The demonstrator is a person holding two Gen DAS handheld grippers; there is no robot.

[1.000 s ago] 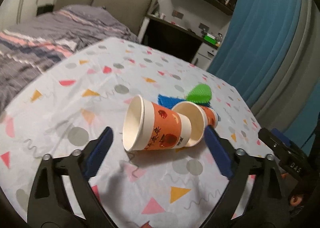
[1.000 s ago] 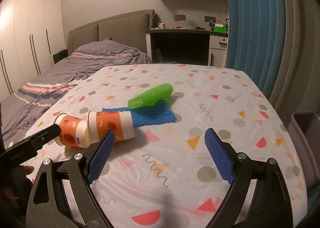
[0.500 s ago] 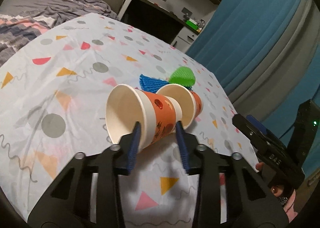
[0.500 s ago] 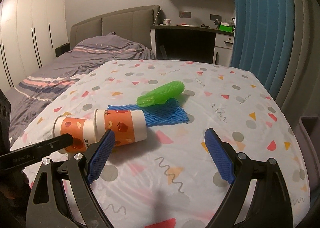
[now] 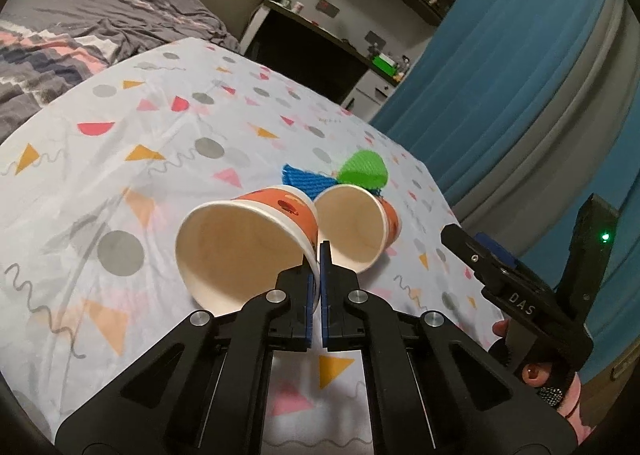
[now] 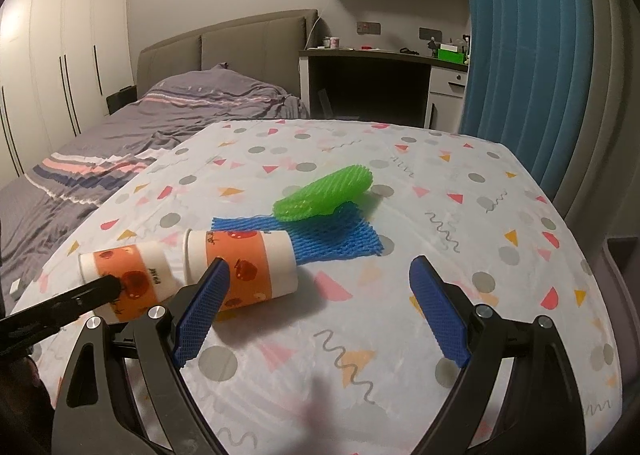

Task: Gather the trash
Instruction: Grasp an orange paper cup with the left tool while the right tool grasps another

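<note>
Two orange-and-white paper cups lie on their sides on the patterned table [image 6: 440, 183]. My left gripper [image 5: 319, 267] is shut on the side wall of the near paper cup [image 5: 240, 247] at its rim, one pad inside and one outside. From the right wrist view this cup [image 6: 132, 279] shows a black finger against it. The second cup [image 5: 352, 231] [image 6: 248, 263] lies just beside it. Behind them a blue foam net [image 6: 336, 239] lies flat with a green foam net [image 6: 324, 195] on top. My right gripper [image 6: 320, 263] is open and holds nothing, its left pad in front of the second cup.
A bed with grey striped bedding [image 6: 160, 123] stands left of the table. A dark desk [image 6: 380, 83] and a blue curtain [image 6: 512, 55] are behind it. The rim of a grey bin [image 6: 624, 255] shows past the table's right edge.
My left gripper's jaws came together from wide open and pinched the near cup's wall at the rim. The right gripper drew slightly closer to the cups, still open.
</note>
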